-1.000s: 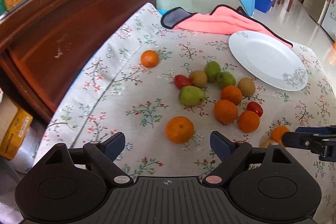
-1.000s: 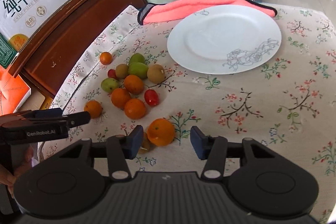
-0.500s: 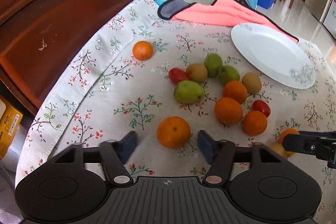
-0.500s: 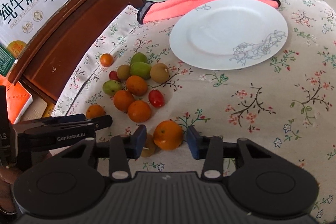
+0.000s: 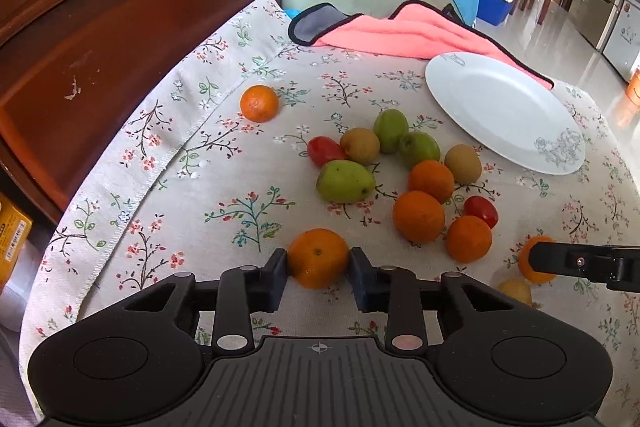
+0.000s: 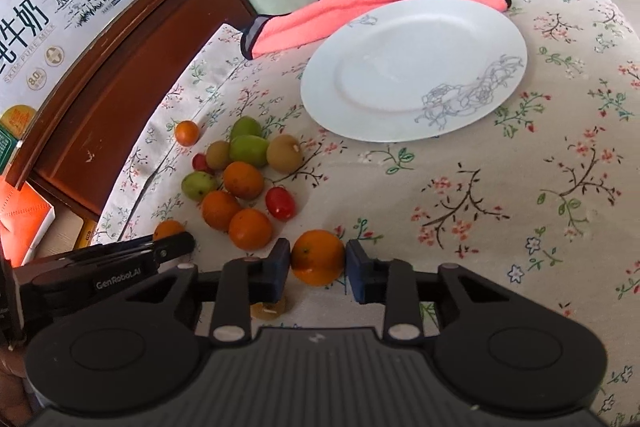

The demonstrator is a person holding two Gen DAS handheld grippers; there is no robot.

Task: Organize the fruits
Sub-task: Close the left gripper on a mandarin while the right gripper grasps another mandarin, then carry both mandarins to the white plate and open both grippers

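Observation:
My left gripper is shut on an orange that rests on the flowered tablecloth. My right gripper is shut on another orange, also on the cloth; a small kiwi lies just under its left finger. A cluster of oranges, green fruits, kiwis and two red tomatoes lies between the grippers and the empty white plate, which also shows in the right wrist view. A lone small orange sits far left.
A pink cloth lies behind the plate. A dark wooden cabinet borders the table's left edge, with a milk carton box on it. The right gripper's finger shows at the right of the left wrist view.
Both grippers moved forward and closed: each went from open around its orange to shut on it.

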